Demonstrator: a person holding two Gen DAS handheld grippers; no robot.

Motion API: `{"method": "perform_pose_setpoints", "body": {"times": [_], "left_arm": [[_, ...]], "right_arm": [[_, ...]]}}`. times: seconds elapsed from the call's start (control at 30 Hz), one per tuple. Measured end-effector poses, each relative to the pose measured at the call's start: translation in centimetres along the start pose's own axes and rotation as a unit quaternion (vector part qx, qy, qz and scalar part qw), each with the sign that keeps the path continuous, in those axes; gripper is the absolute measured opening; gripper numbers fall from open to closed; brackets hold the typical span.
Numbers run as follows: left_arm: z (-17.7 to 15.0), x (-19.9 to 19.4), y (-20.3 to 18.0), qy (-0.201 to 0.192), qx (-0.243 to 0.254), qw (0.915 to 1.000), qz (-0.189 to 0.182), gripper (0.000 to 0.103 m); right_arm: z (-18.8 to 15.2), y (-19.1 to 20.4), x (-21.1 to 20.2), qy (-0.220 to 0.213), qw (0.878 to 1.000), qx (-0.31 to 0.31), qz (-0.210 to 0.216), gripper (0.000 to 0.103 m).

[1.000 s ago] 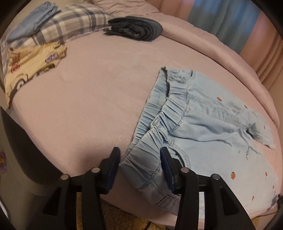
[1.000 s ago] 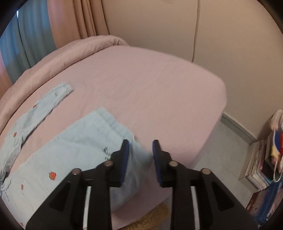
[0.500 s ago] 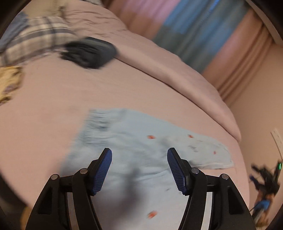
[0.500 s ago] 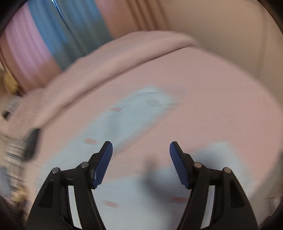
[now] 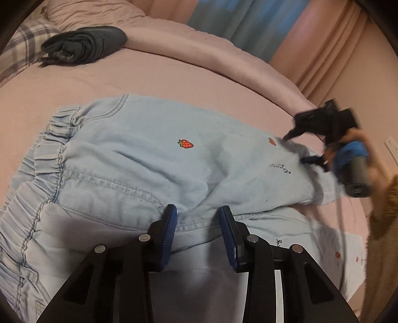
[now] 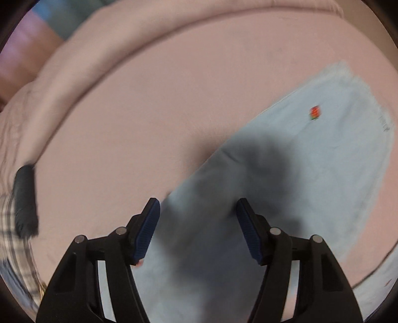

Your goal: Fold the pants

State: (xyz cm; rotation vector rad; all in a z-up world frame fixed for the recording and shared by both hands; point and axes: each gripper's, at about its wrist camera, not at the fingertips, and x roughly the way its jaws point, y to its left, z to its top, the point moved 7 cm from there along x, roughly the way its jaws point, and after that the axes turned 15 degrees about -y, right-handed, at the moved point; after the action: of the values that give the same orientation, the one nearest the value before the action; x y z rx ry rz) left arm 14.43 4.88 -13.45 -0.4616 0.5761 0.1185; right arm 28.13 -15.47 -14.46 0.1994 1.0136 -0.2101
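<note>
The pants (image 5: pixel 154 159) lie flat just beyond my left gripper (image 5: pixel 197 218), their long axis running crosswise to my fingers: elastic waistband off to the left, leg cuffs far to the right. One leg is already laid over the other, and its near seam edge sits right between my left jaws, which are narrowing on it; I cannot tell whether the pads press the cloth yet. My right gripper (image 6: pixel 197 218) hangs wide over the leg end, nothing pinched, the light blue cloth directly beneath and stretching ahead to the right. So my left is nearer the middle, my right nearer the cuffs. Everything rests on a pink bed sheet (image 5: pixel 74 82); dark folded clothes (image 5: pixel 84 44) sit far ahead to the left, curtains (image 5: pixel 248 22) behind.
</note>
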Motion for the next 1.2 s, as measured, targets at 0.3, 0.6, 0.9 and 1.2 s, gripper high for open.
{"method": "perform_pose_setpoints", "body": {"times": [0.3, 0.6, 0.9, 1.2], "left_arm": [[0.2, 0.3, 0.2, -0.002, -0.013, 0.9998, -0.016, 0.038], [0.6, -0.4, 0.1, -0.016, -0.033, 0.9990, -0.026, 0.039], [1.8, -4.0, 0.1, -0.022, -0.135, 0.9876, -0.077, 0.062], [2.6, -5.6, -0.8, -0.009, -0.157, 0.9853, -0.065, 0.075]], "right_arm": [[1.1, 0.7, 0.3, -0.099, 0.991, -0.072, -0.054, 0.036], [-0.7, -2.8, -6.3, -0.179, 0.982, 0.014, 0.063, 0.007], [-8.8, -7.3, -19.3, -0.273, 0.931, 0.093, 0.226, 0.007], [-16.0, -11.4, -18.3, -0.223, 0.936, 0.102, 0.251, 0.006]]}}
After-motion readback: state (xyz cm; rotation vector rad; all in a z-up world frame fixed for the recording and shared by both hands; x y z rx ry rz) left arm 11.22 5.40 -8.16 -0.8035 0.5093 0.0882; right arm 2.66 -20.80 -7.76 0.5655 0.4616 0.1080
